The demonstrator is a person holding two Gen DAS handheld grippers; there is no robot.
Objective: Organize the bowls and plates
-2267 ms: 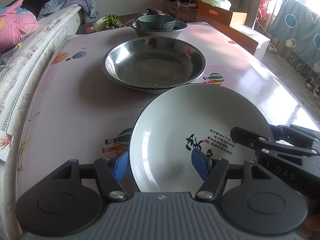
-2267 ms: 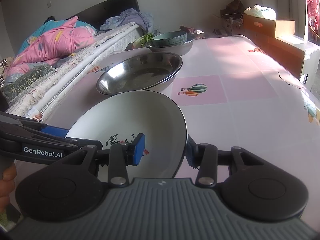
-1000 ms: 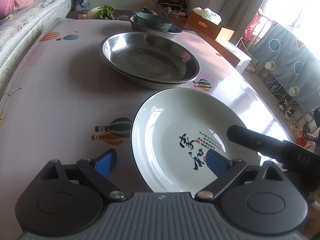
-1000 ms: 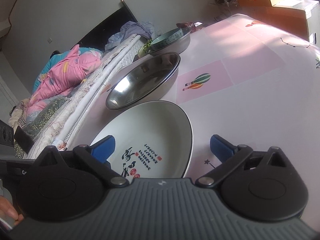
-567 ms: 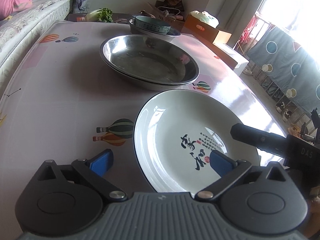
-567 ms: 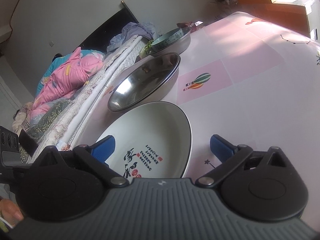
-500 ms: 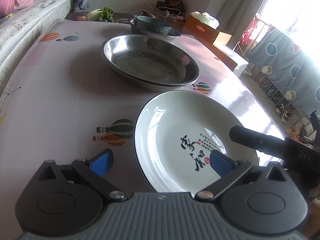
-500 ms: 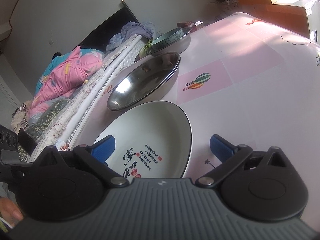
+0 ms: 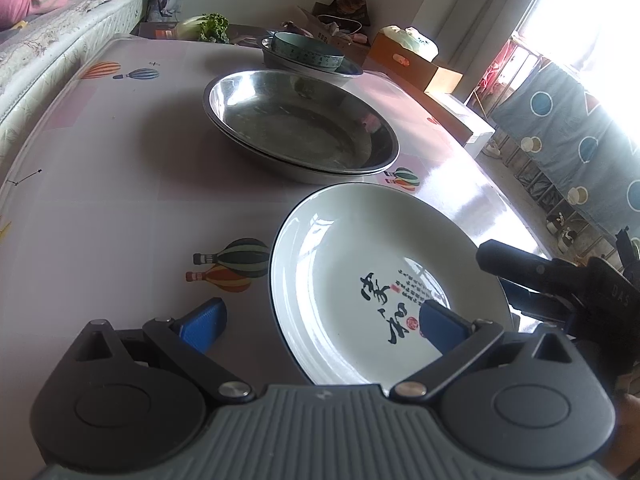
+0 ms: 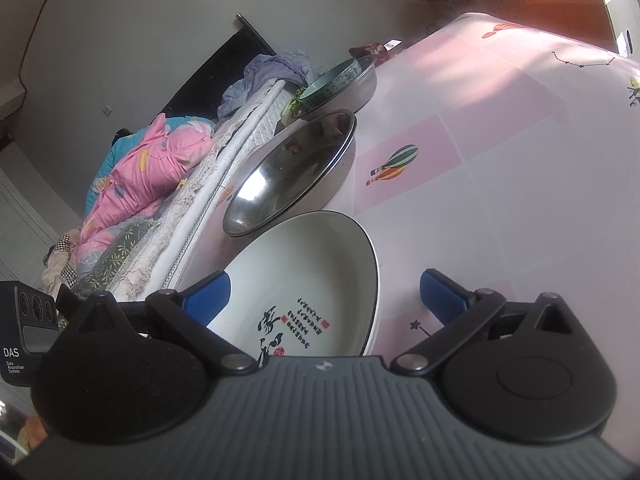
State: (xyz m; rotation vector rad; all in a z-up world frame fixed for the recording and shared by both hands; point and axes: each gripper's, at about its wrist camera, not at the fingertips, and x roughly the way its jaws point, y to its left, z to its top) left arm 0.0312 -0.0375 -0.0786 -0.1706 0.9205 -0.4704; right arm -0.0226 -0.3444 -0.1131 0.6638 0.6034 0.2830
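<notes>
A white plate with black rim and calligraphy [image 9: 360, 264] lies on the table just in front of both grippers; it also shows in the right wrist view [image 10: 316, 280]. My left gripper [image 9: 320, 326] is open, its jaws straddling the plate's near left rim. My right gripper [image 10: 324, 292] is open, its jaws wide around the plate's right rim. Behind the plate sit stacked steel basins [image 9: 300, 124] [image 10: 292, 172]. Farther back a teal bowl [image 9: 306, 50] [image 10: 336, 80] rests in another steel basin [image 10: 352, 90].
The table [image 9: 100, 184] has a pink balloon-print cloth. A bed with pink bedding [image 10: 152, 168] runs along its left side. Cardboard boxes [image 9: 416, 64] stand beyond the far right corner. Greens [image 9: 208, 28] lie at the far end.
Both grippers were shut on the plate's rim 2.3 s ago; they have opened and let go. The plate now rests on the table. The right gripper has tilted and drawn back slightly.
</notes>
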